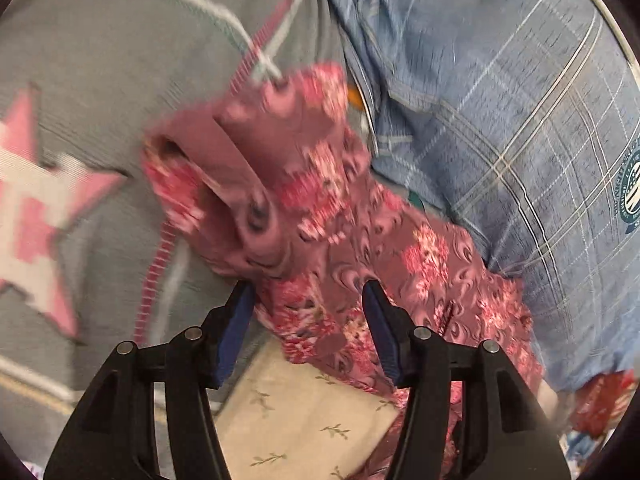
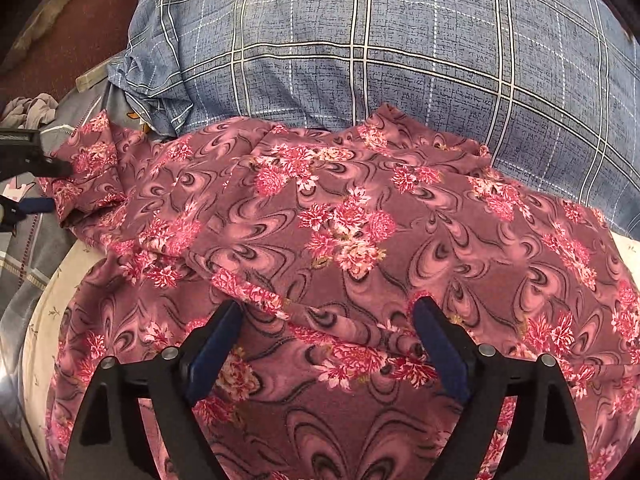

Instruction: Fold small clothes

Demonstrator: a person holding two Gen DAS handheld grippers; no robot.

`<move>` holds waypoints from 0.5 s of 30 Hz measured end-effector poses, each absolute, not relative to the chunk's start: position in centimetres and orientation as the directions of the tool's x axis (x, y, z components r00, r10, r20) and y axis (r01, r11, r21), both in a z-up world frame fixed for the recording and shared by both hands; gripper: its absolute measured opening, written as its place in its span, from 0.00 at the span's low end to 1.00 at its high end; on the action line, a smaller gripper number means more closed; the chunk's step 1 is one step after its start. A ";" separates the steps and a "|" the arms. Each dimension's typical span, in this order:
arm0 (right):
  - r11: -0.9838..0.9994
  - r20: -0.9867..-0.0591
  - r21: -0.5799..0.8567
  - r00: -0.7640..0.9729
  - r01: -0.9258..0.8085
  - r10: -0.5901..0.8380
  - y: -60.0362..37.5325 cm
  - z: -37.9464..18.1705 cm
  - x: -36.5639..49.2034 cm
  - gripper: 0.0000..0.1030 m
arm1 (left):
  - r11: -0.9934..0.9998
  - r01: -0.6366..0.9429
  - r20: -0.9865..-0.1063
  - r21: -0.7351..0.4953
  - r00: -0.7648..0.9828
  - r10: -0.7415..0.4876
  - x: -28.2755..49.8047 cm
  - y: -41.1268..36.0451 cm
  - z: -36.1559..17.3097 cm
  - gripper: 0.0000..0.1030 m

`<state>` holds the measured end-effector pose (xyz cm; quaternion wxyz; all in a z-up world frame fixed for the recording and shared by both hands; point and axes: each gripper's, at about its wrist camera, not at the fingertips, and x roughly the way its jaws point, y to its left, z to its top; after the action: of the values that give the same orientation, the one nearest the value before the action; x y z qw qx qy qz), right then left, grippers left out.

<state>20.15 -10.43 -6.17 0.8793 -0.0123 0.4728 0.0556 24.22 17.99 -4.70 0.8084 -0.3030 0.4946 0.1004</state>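
A mauve garment with pink flower print (image 2: 344, 236) lies spread and partly folded on the bed; its sleeve end (image 1: 256, 184) shows blurred in the left wrist view. My left gripper (image 1: 308, 292) is open, its blue-padded jaws standing either side of the garment's edge without closing on it; it also shows at the left edge of the right wrist view (image 2: 44, 188), at the sleeve. My right gripper (image 2: 328, 312) is open just above the garment's middle, over a fold line.
A blue plaid pillow (image 2: 380, 40) lies right behind the garment. A grey blanket with a pink star (image 1: 36, 208) lies to the left. A cream sheet with leaf print (image 1: 304, 420) shows under the garment. Crumpled grey cloth (image 2: 32, 108) lies far left.
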 end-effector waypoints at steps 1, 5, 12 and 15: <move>0.993 -0.832 0.030 0.547 -0.110 0.086 -10.3 -6.2 20.0 0.87 | 0.787 -0.470 -0.862 -0.400 0.485 -0.149 24.3 18.1 -5.2 0.53; 0.993 -0.829 0.044 0.550 -0.111 0.098 -10.4 -6.1 20.1 0.88 | 0.741 -0.506 -0.861 -0.442 0.471 -0.193 24.3 18.7 -6.2 0.09; 0.991 -0.824 0.071 0.553 -0.116 0.124 -10.7 -6.0 20.0 0.90 | 0.716 -0.473 -0.807 -0.513 0.550 -0.215 22.5 18.1 -3.5 0.06; 0.990 -0.824 0.073 0.553 -0.117 0.126 -10.7 -5.9 19.9 0.91 | 0.708 -0.412 -0.756 -0.573 0.600 -0.262 22.1 16.9 -2.3 0.06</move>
<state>19.93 -10.73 -5.94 0.8811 0.0050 0.4678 0.0689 22.12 16.87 -2.29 0.8101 -0.3792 0.4447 0.0462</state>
